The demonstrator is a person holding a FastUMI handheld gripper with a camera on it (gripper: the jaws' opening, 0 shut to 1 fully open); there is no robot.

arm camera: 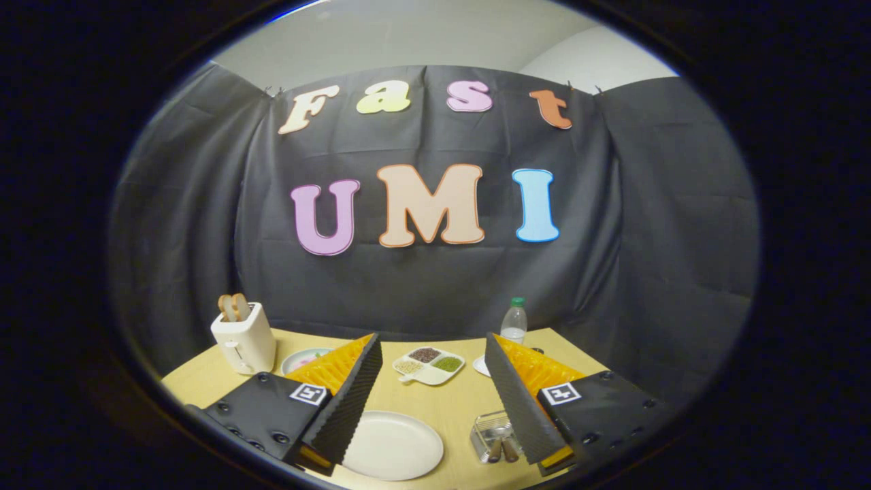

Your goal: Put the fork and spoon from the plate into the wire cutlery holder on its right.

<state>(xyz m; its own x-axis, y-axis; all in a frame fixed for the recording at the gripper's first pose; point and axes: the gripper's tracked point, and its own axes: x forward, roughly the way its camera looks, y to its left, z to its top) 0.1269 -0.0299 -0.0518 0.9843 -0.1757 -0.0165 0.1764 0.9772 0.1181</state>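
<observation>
Fingers spread wide, nothing between them, nothing touched: we log the gripper (435,401) as fully open and hovering above the table (449,405).

Nearest, at about 7 o'clock from the gap between the fingers, the plate (393,446) lies flat and looks bare; we see no fork or spoon on it. Just to its right, at about 5 o'clock and partly behind the right finger, sits the wire cutlery holder (491,435), with two dark handle-like ends (502,449) poking out of it (fork and spoon, we judge, though too small to tell which is which). If so, both pieces already lie in the holder and the task looks done, which would explain the raised, empty gripper.

Farther out at 12 o'clock, a divided dish (430,365) holds three small heaps, set clear of the working area. A small bowl (304,358) peeks from behind the left finger at 10 o'clock, with a toaster (243,337) carrying two slices beyond it. A bottle (514,320) with a green cap stands at 1 o'clock near the table's far edge.
</observation>
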